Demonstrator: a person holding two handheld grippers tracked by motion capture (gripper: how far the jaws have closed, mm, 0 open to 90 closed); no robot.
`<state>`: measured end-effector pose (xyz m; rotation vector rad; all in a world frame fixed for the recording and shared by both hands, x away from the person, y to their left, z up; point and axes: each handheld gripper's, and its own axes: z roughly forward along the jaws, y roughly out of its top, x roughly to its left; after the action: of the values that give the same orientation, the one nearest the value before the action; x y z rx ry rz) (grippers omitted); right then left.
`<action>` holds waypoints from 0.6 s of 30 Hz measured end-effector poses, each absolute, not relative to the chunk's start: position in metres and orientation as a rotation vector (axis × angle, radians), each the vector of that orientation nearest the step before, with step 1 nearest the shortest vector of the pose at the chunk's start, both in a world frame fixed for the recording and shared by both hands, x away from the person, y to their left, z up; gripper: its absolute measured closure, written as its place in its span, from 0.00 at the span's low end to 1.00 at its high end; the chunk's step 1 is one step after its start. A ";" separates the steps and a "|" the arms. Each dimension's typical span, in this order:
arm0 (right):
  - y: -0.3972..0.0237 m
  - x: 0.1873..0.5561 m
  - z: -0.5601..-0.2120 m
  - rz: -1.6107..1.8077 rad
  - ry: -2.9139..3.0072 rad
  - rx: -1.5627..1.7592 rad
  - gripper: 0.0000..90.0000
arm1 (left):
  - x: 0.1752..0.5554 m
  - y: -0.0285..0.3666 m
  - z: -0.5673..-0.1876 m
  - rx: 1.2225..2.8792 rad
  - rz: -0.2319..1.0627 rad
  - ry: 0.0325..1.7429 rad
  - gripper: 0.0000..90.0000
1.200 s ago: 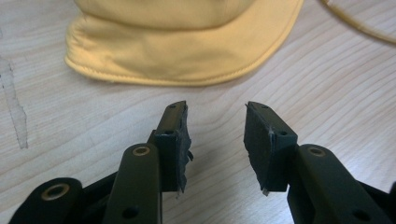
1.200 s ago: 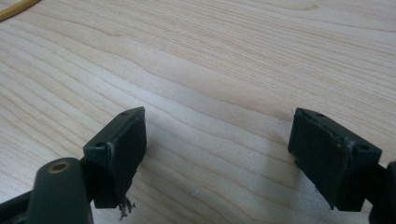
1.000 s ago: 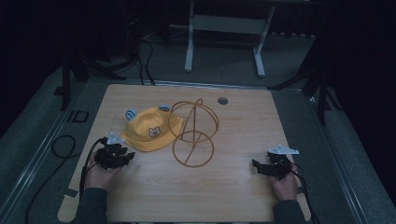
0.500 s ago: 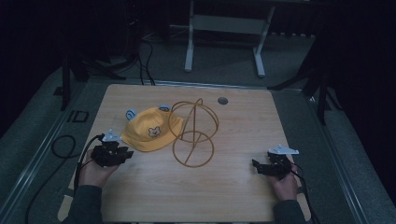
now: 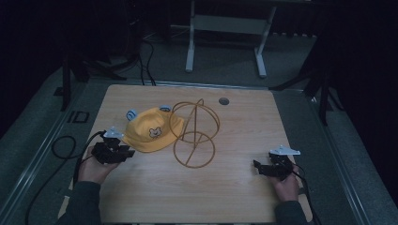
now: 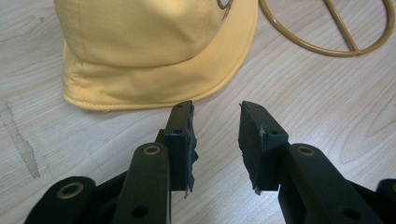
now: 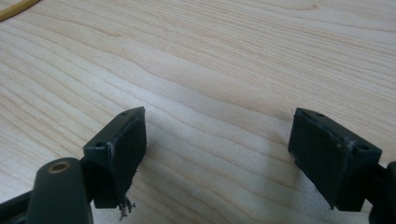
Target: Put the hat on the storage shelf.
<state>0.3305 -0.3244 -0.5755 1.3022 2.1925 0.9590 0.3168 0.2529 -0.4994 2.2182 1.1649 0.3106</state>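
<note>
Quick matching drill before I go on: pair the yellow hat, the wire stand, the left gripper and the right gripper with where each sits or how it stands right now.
Things:
1. yellow hat
2. wire stand
3. left gripper
4. right gripper

States:
A. fingers wide apart over bare wood, near the table's right edge
B. gold frame standing mid-table, just right of the hat
C. lying flat on the table, bear face on its front
D. fingers partly apart, nothing between them, pointed at the hat's brim

Pairs: 1-C, 2-B, 3-D, 4-A

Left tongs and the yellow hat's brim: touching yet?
Apart. In the left gripper view, bare wood shows between the tips of the left tongs and the brim of the yellow hat; nothing lies between the open jaws.
</note>
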 end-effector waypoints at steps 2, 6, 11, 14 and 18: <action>-0.324 0.331 -0.575 0.959 2.193 1.302 0.21 | 0.317 0.254 -0.497 2.226 0.310 1.162 0.72; -0.324 0.331 -0.575 0.959 2.193 1.302 0.21 | 0.317 0.258 -0.493 2.225 0.309 1.160 0.72; -0.324 0.331 -0.575 0.959 2.193 1.302 0.21 | 0.319 0.265 -0.486 2.226 0.305 1.155 0.72; -0.324 0.331 -0.575 0.959 2.193 1.303 0.21 | 0.322 0.267 -0.484 2.227 0.298 1.144 0.72; -0.324 0.331 -0.575 0.959 2.192 1.302 0.21 | 0.327 0.269 -0.483 2.245 0.294 1.125 0.69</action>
<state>0.3305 -0.3244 -0.5755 1.3023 2.1925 0.9588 0.3269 0.2690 -0.4828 2.2446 1.1250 0.2938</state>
